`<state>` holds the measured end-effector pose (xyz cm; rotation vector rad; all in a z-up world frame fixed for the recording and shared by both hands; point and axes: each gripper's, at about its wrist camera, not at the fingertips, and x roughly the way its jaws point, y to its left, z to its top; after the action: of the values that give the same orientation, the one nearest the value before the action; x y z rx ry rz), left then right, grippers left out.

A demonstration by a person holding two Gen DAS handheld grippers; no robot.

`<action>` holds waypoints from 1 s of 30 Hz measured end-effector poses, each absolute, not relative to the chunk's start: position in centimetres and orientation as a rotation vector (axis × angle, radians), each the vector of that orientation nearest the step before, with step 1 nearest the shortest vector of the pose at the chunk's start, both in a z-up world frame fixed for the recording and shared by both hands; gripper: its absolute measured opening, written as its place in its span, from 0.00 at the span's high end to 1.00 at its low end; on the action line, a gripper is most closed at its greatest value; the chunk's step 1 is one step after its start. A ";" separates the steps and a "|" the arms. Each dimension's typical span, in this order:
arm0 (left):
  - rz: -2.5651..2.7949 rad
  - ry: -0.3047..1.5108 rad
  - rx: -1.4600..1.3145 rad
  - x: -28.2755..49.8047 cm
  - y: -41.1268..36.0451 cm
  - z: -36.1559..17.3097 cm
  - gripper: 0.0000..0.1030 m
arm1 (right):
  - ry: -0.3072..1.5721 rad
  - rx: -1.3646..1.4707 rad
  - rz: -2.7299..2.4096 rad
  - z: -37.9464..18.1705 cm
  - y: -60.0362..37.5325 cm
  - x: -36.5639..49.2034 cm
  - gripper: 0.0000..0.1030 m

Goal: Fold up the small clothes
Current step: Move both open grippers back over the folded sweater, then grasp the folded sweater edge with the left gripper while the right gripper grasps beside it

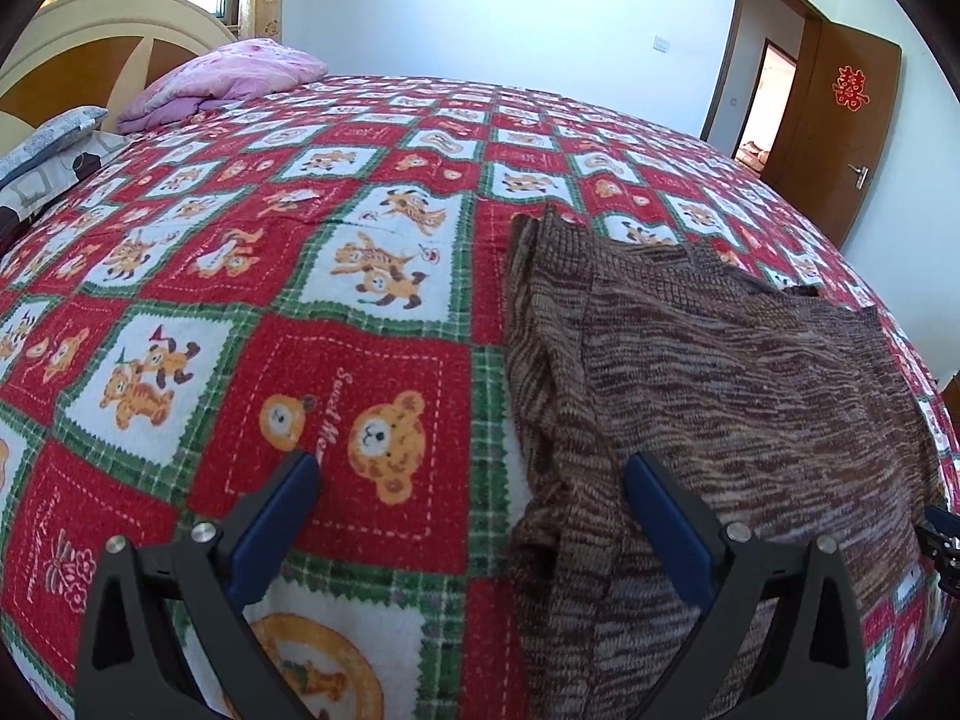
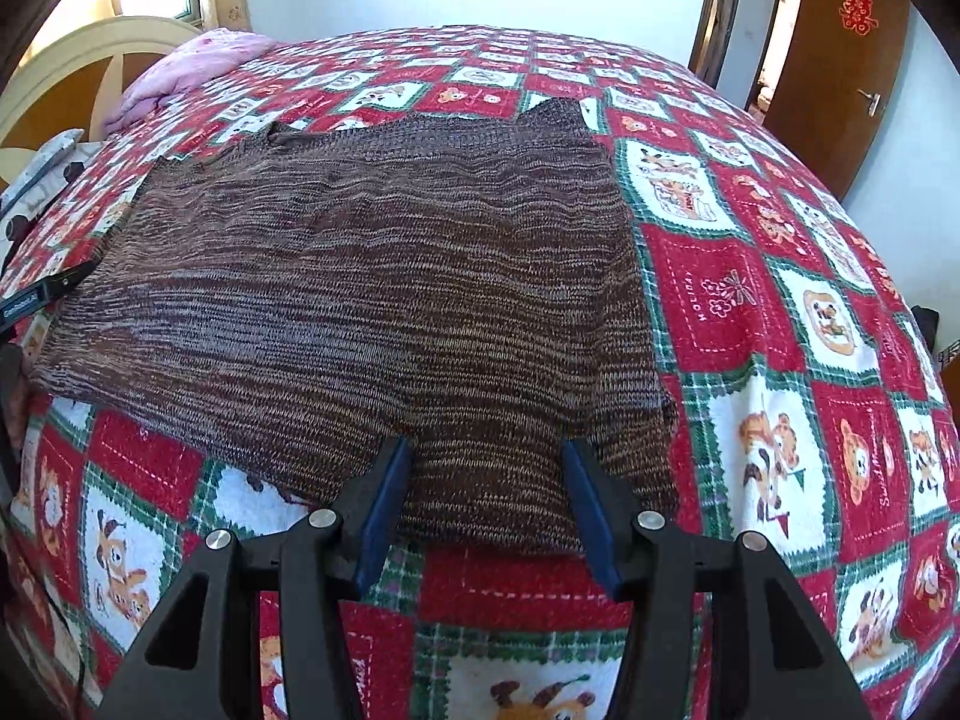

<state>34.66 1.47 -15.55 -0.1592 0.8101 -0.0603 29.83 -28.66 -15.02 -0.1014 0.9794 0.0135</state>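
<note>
A brown striped knit garment (image 1: 720,372) lies flat on the red, white and green bear-print blanket (image 1: 300,330). In the left wrist view my left gripper (image 1: 474,474) is open and empty, its right finger over the garment's left folded edge, its left finger over bare blanket. In the right wrist view the garment (image 2: 372,288) fills the middle. My right gripper (image 2: 486,450) is open, its blue fingers either side of the garment's near edge, not closed on it. The left gripper's tip (image 2: 36,300) shows at the garment's far left edge.
A pink folded quilt (image 1: 222,78) and grey pillows (image 1: 54,138) lie by the wooden headboard (image 1: 78,54) at the far left. An open brown door (image 1: 840,120) stands at the far right. The blanket (image 2: 780,312) extends to the right of the garment.
</note>
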 end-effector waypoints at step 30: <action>0.023 0.831 -0.052 34.4 3.5 -14.9 0.00 | 0.718 -0.539 0.527 -15.9 -5.3 26.4 0.48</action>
<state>34.41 3.48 -14.91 -0.0525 0.8306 0.0231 26.41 -5.31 -15.95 -0.5390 0.7177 0.5269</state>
